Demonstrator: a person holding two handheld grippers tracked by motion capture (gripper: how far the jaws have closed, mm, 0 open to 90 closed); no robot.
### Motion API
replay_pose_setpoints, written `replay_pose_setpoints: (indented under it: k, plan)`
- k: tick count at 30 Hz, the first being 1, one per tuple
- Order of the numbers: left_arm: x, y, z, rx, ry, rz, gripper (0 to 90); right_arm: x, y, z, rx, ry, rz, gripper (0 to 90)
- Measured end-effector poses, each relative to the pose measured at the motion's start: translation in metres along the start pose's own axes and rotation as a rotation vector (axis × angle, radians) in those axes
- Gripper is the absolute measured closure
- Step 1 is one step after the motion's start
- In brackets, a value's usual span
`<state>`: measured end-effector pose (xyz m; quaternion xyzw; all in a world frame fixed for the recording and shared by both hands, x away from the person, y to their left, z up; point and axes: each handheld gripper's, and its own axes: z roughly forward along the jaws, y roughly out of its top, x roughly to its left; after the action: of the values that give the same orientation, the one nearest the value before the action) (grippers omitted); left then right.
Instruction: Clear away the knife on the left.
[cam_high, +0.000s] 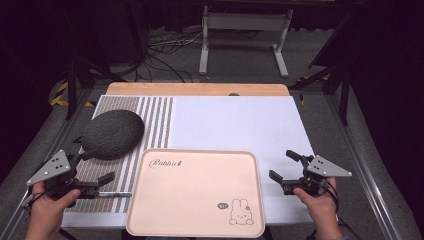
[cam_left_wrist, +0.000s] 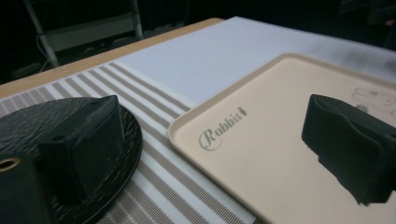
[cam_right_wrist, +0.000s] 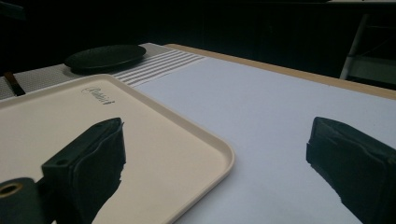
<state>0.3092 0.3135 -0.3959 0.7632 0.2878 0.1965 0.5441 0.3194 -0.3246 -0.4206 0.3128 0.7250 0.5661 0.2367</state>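
A white cloth (cam_high: 235, 122) covers the table, with a beige rabbit tray (cam_high: 195, 195) near the front and a black textured plate (cam_high: 112, 134) on the striped mat (cam_high: 152, 122). The left gripper (cam_high: 97, 167) and right gripper (cam_high: 284, 165) flank the tray, jaws spread wide, holding nothing.

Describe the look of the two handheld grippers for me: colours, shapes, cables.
Both the left gripper and the right gripper are black, each with two blocky black fingers and a grey three-cornered plate dotted with holes on top. A dark cable trails back from each. Forearms are bare; no sleeves visible.

White metal stand (cam_high: 245, 30); floor cables (cam_high: 167, 47).
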Motion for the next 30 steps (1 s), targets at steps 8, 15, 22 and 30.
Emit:
replay_pose_setpoints:
  k: [8,15,22,30]
  plan:
    - [0.004,0.015,0.000,0.204,0.059,0.046,2.5,0.000,0.000,0.001,0.000,0.004,-0.003,5.2]
    - [0.006,0.024,0.002,0.386,0.019,0.113,8.5,0.001,0.000,0.002,0.010,0.014,-0.005,5.2]
    - [0.010,0.022,0.006,0.491,0.000,0.170,9.6,0.001,0.000,0.003,0.012,0.020,-0.011,5.2]
    - [0.014,0.025,0.007,0.601,0.008,0.187,11.3,0.001,-0.001,0.004,0.014,0.023,-0.012,5.0]
